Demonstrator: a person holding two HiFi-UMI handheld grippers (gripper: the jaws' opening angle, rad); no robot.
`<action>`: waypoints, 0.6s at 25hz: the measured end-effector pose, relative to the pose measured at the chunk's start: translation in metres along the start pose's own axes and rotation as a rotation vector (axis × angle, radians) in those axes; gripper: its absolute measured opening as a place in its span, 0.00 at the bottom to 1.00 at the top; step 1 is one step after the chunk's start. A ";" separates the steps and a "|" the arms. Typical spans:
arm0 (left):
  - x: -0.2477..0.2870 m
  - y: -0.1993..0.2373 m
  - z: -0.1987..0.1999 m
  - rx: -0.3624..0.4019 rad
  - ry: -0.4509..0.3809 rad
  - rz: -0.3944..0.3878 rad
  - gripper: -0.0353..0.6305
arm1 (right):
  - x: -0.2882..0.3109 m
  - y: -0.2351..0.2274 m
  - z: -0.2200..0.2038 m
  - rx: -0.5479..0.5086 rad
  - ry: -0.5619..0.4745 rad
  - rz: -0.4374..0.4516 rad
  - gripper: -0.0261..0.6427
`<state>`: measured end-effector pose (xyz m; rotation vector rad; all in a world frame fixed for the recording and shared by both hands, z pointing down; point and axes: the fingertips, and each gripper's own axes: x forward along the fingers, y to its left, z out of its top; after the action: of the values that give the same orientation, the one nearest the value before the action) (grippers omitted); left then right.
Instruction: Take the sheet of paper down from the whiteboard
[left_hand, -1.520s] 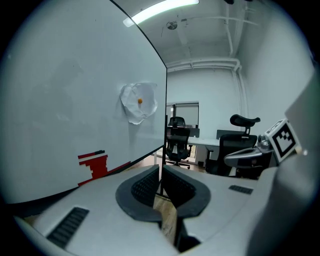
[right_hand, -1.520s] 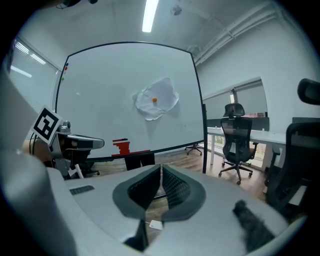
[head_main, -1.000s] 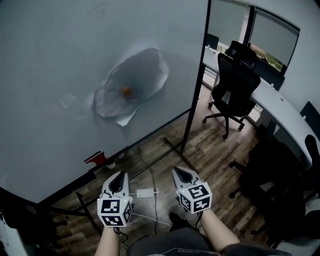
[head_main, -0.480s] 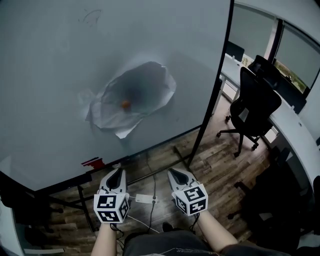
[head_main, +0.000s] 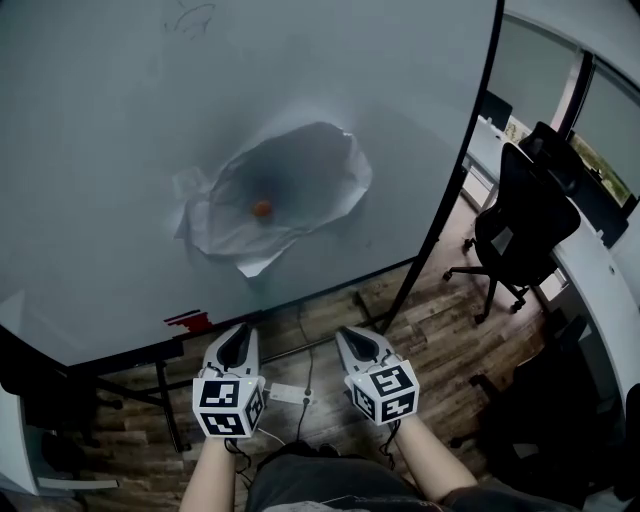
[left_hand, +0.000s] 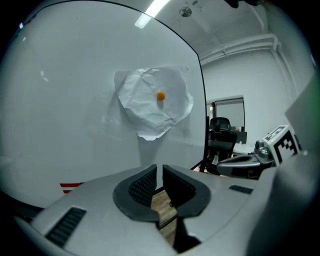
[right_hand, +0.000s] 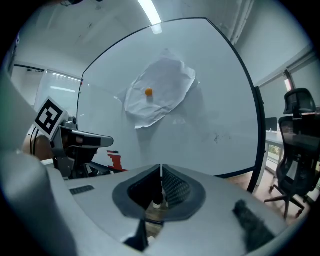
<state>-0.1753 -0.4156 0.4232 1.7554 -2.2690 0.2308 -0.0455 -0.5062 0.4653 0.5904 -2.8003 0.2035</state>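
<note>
Crumpled white paper sheet (head_main: 275, 195), pinned by a round orange magnet (head_main: 261, 208) at the middle of the whiteboard (head_main: 100, 150), now sits squarer ahead than before; left tool (head_main: 240, 338) and right tool (head_main: 357, 343), closed and empty, hang well short

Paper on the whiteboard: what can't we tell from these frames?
Orange dot on the sheet of paper: too small in every view to tell magnet from pin.
Scribble, head view: tiny, illegible.
Red item below the sheet, head view: small, blurred.
</note>
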 end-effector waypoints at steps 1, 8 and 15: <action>0.003 0.002 0.001 -0.007 -0.003 -0.005 0.10 | 0.002 0.001 0.001 -0.001 0.001 -0.003 0.08; 0.023 0.007 0.013 -0.028 -0.007 -0.081 0.11 | 0.006 0.004 0.016 -0.016 -0.005 -0.053 0.08; 0.047 0.014 0.024 -0.010 -0.010 -0.122 0.23 | 0.013 0.004 0.022 -0.044 -0.009 -0.082 0.08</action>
<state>-0.2025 -0.4618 0.4153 1.8861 -2.1567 0.1868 -0.0641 -0.5119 0.4480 0.6955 -2.7747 0.1221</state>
